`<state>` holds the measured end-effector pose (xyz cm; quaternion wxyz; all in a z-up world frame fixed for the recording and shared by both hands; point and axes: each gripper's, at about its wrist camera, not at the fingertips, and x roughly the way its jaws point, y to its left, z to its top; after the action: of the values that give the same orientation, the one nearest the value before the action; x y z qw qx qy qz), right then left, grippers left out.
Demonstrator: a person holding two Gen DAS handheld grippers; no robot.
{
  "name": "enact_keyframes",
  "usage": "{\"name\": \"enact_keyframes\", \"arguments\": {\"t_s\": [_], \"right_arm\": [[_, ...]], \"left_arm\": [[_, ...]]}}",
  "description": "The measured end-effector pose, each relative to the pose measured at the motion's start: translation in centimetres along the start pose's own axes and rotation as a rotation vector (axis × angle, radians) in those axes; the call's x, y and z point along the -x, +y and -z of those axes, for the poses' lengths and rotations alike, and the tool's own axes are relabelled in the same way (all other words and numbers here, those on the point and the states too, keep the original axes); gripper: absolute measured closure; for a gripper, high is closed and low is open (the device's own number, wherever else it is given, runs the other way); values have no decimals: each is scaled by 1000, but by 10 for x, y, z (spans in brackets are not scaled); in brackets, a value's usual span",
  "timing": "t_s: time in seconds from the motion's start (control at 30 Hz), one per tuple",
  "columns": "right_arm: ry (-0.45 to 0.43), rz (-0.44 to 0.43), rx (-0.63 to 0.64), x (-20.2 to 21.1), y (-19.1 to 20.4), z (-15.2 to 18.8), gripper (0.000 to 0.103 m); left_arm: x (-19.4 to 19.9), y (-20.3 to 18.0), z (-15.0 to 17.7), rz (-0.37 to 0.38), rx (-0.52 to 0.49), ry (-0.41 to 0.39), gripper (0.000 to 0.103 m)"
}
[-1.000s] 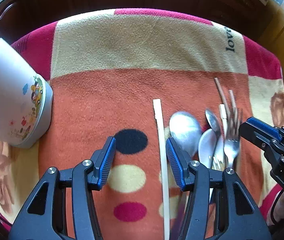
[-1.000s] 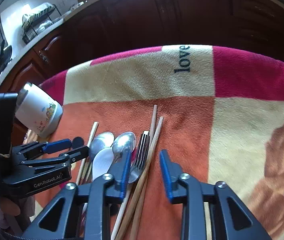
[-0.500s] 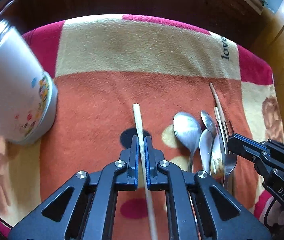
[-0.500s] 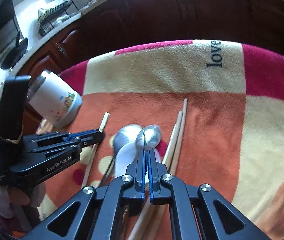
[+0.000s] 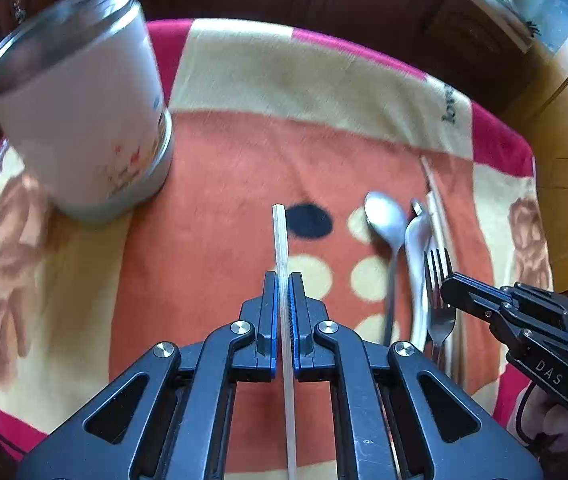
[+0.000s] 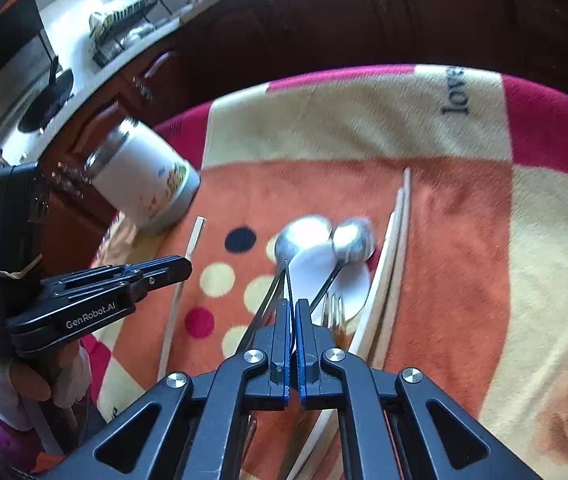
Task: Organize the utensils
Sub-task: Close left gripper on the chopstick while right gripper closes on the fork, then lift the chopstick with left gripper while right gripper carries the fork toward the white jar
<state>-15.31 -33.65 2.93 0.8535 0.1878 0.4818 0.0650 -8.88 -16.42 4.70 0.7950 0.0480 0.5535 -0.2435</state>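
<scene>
My left gripper (image 5: 283, 280) is shut on a pale chopstick (image 5: 280, 236) that points forward, raised over the orange blanket. A white steel-rimmed canister (image 5: 84, 120) stands to its front left; it also shows in the right wrist view (image 6: 144, 184). My right gripper (image 6: 292, 308) is shut on the thin handle of a metal spoon (image 6: 304, 236) and holds it above the pile. On the blanket lie another spoon (image 6: 354, 240), a white spoon (image 6: 320, 276), a fork (image 6: 334, 312) and two chopsticks (image 6: 398, 232). The left gripper (image 6: 176, 268) shows at left in the right wrist view.
A patterned blanket (image 5: 304, 80) with red, cream and orange patches covers the table. Dark wooden cabinets (image 6: 364, 20) stand behind it. A kitchen counter with a dish rack (image 6: 120, 36) is at the far left.
Both grippers closed, the left on the chopstick and the right on the spoon handle, and both have lifted. The left gripper has moved toward the canister, which now looks nearer.
</scene>
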Motion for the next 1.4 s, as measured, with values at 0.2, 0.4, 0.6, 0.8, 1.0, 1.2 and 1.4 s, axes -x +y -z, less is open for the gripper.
{"name": "enact_keyframes", "arguments": {"t_s": [0.2,0.4,0.6,0.8,1.0,1.2,1.4], "right_arm": [[42,35,42,-12,5,-4,95],[46,37,68,-20,4,-9,94],[16,11,35,-10,-8,-10,101],[-51,-29,32,20,0,-5,100],[-137,-90,45,63,22,-2,100],[-219,-79,112,95,54,-8,100],[-282,-57,174,119,80,-28,100]], "left_arm": [[-10,3,7,-51,-3,27,99],[-18,5,-2,-67,11,22,92],[-24,3,-11,-65,-4,3,84],[-6,12,-7,45,18,-13,98],[49,12,-3,104,9,-116,98],[100,12,-4,125,10,-211,98],[141,24,-15,110,26,-300,98]]}}
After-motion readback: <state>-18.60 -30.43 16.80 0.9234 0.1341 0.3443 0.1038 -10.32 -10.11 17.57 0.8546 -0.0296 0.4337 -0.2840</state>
